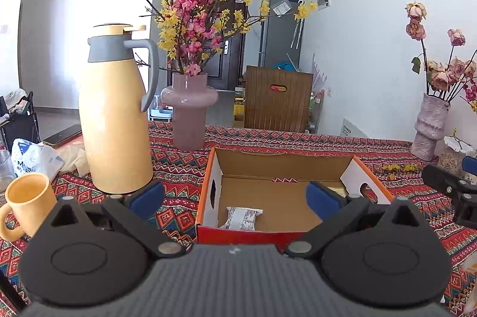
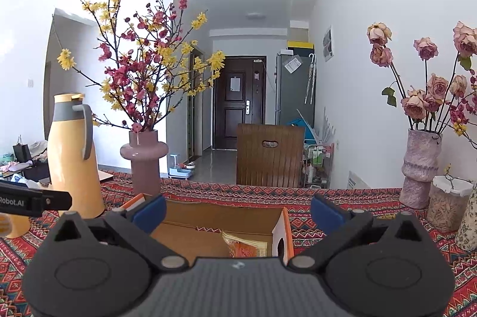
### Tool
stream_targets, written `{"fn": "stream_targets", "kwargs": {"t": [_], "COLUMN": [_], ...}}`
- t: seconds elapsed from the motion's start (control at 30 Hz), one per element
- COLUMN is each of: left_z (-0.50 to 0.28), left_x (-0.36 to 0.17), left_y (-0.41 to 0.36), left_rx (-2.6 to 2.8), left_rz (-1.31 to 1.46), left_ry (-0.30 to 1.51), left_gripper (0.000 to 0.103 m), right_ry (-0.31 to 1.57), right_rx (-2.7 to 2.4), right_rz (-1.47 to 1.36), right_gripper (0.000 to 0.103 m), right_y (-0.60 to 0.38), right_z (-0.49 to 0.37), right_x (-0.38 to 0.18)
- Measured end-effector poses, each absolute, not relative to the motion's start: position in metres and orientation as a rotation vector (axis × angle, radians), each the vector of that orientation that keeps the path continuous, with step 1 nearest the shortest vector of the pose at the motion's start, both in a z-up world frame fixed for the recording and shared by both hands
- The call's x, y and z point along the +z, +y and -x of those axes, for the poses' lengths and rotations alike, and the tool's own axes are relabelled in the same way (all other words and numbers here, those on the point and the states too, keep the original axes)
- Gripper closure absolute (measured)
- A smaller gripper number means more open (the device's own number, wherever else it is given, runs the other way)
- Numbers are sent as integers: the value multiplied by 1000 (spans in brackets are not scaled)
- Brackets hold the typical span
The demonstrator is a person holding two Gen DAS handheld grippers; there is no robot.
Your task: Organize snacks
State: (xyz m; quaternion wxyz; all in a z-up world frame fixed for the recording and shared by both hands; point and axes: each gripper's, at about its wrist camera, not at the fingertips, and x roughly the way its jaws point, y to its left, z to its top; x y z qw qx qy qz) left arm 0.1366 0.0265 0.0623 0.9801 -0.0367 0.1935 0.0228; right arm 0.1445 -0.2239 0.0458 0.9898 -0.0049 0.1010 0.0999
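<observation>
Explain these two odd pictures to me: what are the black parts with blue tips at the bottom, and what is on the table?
Each picture comes from a camera on a hand-held claw, looking along its two fingers. The left claw and the right claw are both open and hold nothing. Both face an open cardboard box on a patterned tablecloth. Inside lie a white wrapped snack and an orange packet. Around it stand a yellow jug, a yellow mug and a pink vase of flowers.

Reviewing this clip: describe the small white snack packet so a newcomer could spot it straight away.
Find the tall yellow thermos on the patterned tablecloth; right of it sits an open cardboard box with orange edges. The white snack packet lies flat on its floor near the front wall, unlike the orange-gold packet at the box's right side.
</observation>
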Motion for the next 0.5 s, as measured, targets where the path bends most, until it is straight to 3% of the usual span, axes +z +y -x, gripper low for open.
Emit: {"fn": "stream_targets", "kwargs": {"t": [0.5], "left_z": [-88], "left_x": [46], "left_y": [26], "left_rx": [38], "left_rz": [92], "left_ry": [426], "left_gripper": [0], "right_ry": [251], "right_rx": [201], "right_rz": [-5], "right_gripper": [0], "right_y": [-228], "right_z": [-92], "right_x": [26]}}
